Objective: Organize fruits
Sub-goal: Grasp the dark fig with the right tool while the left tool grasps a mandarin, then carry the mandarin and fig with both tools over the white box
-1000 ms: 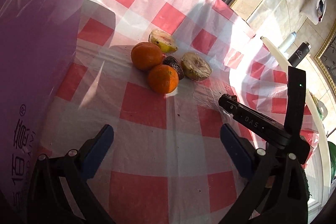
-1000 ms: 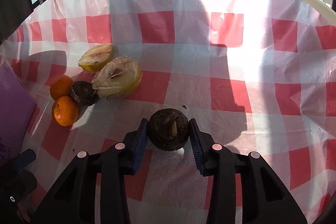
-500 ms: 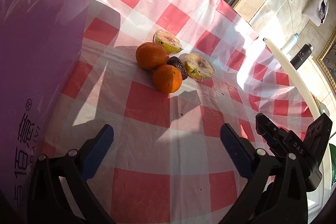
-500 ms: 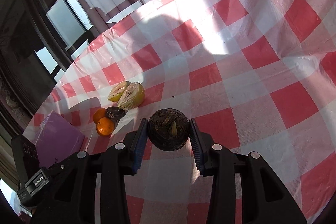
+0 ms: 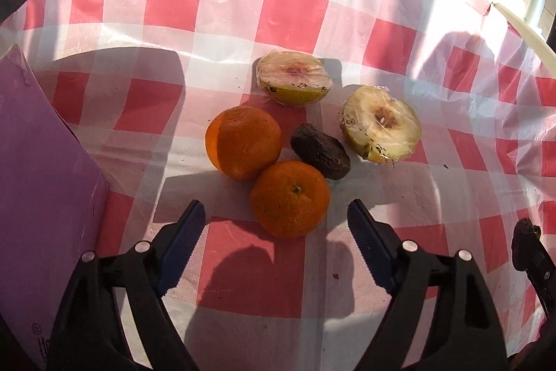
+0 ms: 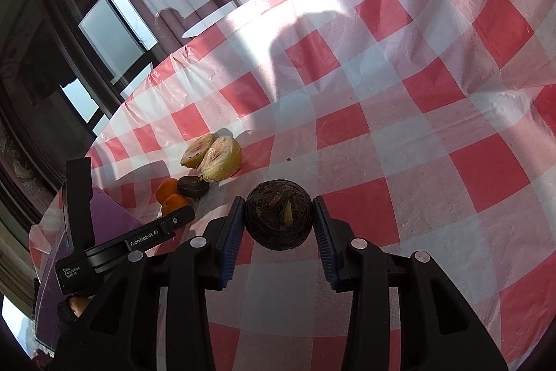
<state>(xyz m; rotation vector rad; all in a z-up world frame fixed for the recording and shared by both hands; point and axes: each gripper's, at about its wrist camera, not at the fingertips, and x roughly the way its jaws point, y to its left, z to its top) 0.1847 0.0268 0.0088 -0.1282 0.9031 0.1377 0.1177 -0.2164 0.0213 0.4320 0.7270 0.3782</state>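
Dark windows (image 6: pixel 104 33) ring the red-checked bench (image 5: pixel 288 19), where the wide-spread left hand-held gripper (image 5: pixel 276 225) hovers near an orange (image 5: pixel 290 199), while the right hand-held gripper (image 6: pixel 279 220) clamps a brown fruit (image 6: pixel 279 219).

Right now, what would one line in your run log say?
left gripper: open, near front orange | right gripper: shut on dark round fruit, lifted | pile: second orange, two wrapped halves

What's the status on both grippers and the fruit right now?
Left gripper open, nearest orange between its fingers. Right gripper shut on dark round fruit, above the checked tablecloth. Nothing between it and the fruit pile.
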